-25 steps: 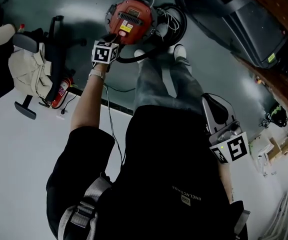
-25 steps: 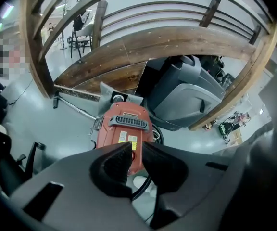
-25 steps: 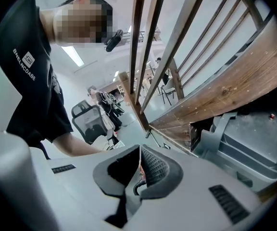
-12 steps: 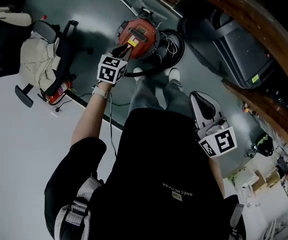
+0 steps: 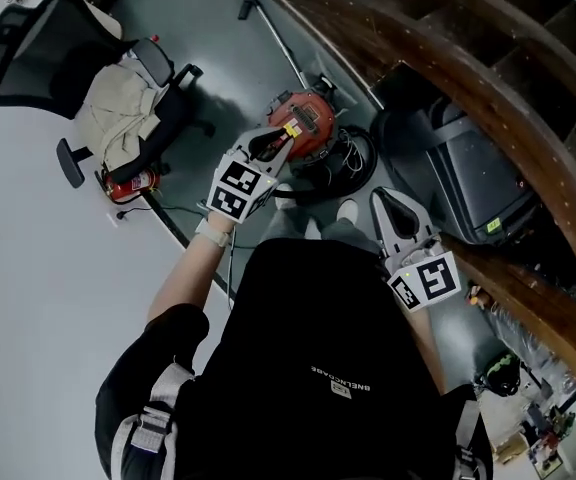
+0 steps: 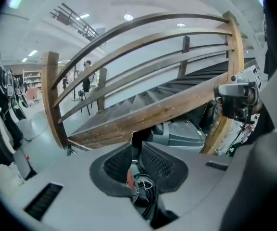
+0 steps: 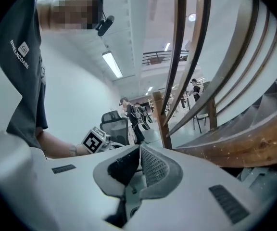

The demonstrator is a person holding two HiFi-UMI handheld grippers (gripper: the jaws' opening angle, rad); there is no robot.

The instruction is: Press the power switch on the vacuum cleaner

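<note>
The red round vacuum cleaner (image 5: 306,120) stands on the grey floor at the foot of the wooden stairs, with its black hose (image 5: 346,164) coiled beside it. My left gripper (image 5: 280,140) reaches over the vacuum's top at its near edge, jaws shut; I cannot tell whether it touches. In the left gripper view a sliver of the vacuum cleaner (image 6: 142,186) shows low between the pads of the left gripper (image 6: 136,146). My right gripper (image 5: 390,204) hangs shut at the right, over the floor near the person's shoe, holding nothing. The right gripper (image 7: 139,149) points toward the stair railing.
An office chair (image 5: 158,68) draped with a beige coat (image 5: 118,120) stands left of the vacuum, a red fire extinguisher (image 5: 130,182) beside it. A white table (image 5: 38,298) fills the left. Wooden stair rails (image 5: 448,78) and a grey machine (image 5: 473,183) lie to the right.
The head view has swung toward the stairs, so the vacuum sits lower in frame. My left gripper stays at the vacuum's top. The right gripper stays at the person's right side, a bit higher.
</note>
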